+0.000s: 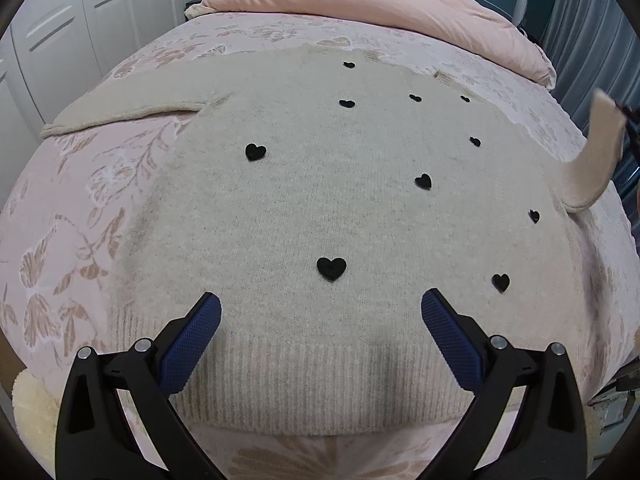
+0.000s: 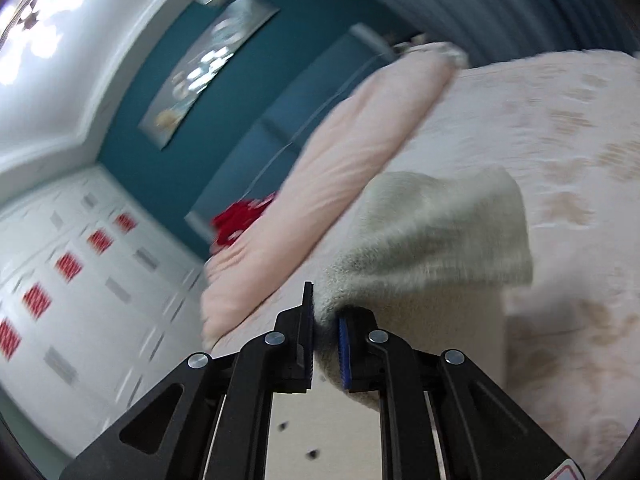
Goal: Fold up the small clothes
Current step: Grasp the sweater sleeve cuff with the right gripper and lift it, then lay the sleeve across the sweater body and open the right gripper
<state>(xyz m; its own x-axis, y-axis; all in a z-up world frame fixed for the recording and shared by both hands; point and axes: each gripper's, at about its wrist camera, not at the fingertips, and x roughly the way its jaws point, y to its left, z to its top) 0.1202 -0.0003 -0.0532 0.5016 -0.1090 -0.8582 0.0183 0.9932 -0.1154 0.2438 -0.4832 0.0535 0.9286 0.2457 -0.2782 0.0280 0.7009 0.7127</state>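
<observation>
Nearest the left wrist camera, the left gripper [image 1: 320, 312] hangs with its blue-padded fingers [image 1: 192, 344] spread wide over the ribbed hem of a cream sweater [image 1: 304, 184] dotted with black hearts [image 1: 331, 267]; nothing is between them and they do not look to be pressing the knit. The sweater lies flat, front up, on the floral pink bedspread [image 1: 72, 248] of the bed, hem toward this camera and neck edge at the far end, so its long axis runs from the near edge of the bed away toward the folded pink duvet [image 1: 384, 4]. The sleeve on the picture's left [image 1: 120, 108] lies spread out sideways across the bedspread. The sleeve on the picture's right [image 1: 600, 148] is lifted clear of the bed and curls upward. In the blurred right wrist view the right gripper [image 2: 326, 320] has its fingers nearly together, pinching that sleeve's end [image 2: 432, 232], the cloth bunching where they bite. The step in hand, as I judge it, is the first sleeve fold — carrying the raised sleeve inward over the chest. The next move calls for laying it flat across the body without dragging the sweater askew, while the left gripper may need to pin the hem. Beyond the duvet stand white wardrobe doors [image 1: 52, 28] and a teal wall.
</observation>
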